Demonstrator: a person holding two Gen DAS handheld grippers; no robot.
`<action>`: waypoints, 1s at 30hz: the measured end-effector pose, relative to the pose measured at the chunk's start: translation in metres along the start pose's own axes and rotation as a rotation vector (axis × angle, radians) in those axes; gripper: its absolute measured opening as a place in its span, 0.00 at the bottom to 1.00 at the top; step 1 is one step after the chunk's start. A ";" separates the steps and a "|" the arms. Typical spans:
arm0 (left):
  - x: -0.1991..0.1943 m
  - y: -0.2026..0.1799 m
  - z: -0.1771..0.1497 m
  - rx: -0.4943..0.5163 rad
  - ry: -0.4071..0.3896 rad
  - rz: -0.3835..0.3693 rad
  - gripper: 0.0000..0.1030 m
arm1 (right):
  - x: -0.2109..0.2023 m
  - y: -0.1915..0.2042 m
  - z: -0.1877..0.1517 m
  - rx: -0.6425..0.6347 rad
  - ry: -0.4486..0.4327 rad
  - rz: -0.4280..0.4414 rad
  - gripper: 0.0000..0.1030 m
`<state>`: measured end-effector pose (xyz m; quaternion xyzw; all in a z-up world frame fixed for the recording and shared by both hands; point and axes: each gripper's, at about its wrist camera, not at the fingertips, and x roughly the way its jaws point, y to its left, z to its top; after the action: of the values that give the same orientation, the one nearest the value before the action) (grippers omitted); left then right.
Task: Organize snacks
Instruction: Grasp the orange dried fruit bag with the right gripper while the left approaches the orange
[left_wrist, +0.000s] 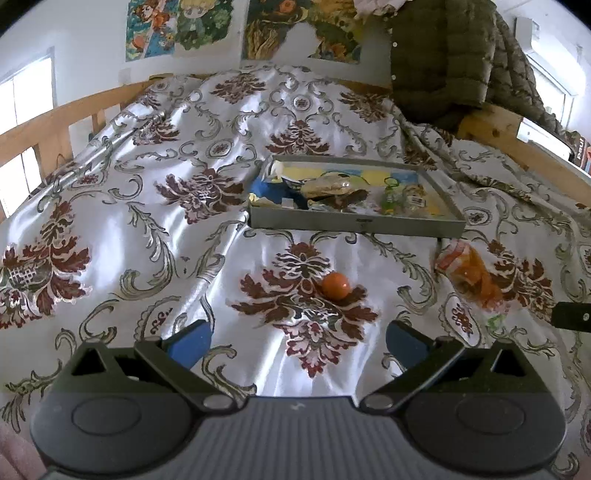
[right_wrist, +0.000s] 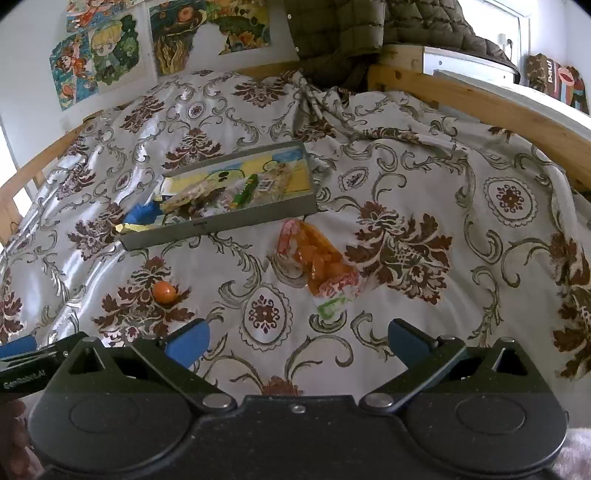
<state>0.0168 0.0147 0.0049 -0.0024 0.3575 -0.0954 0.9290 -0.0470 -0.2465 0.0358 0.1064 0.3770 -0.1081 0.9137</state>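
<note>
Both hand-held grippers, left (left_wrist: 297, 341) and right (right_wrist: 297, 341), stood wide and empty. The orange ball (left_wrist: 335, 285) and orange snack bag (right_wrist: 320, 263) lay on the bed, near the tray (left_wrist: 354, 222). I judged the grasp should be gentle on the soft cover.

A shallow grey tray (left_wrist: 356, 223) is lying flat on the patterned bedspread (left_wrist: 147, 229), its floor printed in yellow and blue. Inside it, several wrapped snacks are sitting in a loose heap: a blue packet (left_wrist: 275, 190) at the tray's 9 o'clock end, a clear bag of pale biscuits (left_wrist: 325, 186) in the middle, and a green-wrapped piece (right_wrist: 244, 190) toward 3 o'clock. Outside the tray, a small orange ball-shaped sweet (left_wrist: 335, 285) is resting alone at the tray's 6 o'clock. A crinkled clear bag of orange snacks (right_wrist: 319, 260) is lying on its side near the tray's 4 o'clock corner.
</note>
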 end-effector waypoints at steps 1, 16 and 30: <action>0.001 -0.001 0.002 0.007 0.002 0.001 1.00 | 0.001 -0.001 0.002 0.002 0.005 0.002 0.99; 0.062 -0.016 0.030 0.138 0.115 -0.041 1.00 | 0.055 -0.018 0.043 0.000 0.122 0.030 0.99; 0.162 -0.025 0.031 0.264 0.152 -0.139 1.00 | 0.159 -0.041 0.067 -0.162 0.130 0.114 0.98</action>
<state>0.1505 -0.0405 -0.0772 0.1021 0.4099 -0.2054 0.8828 0.0962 -0.3223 -0.0356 0.0601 0.4363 -0.0180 0.8976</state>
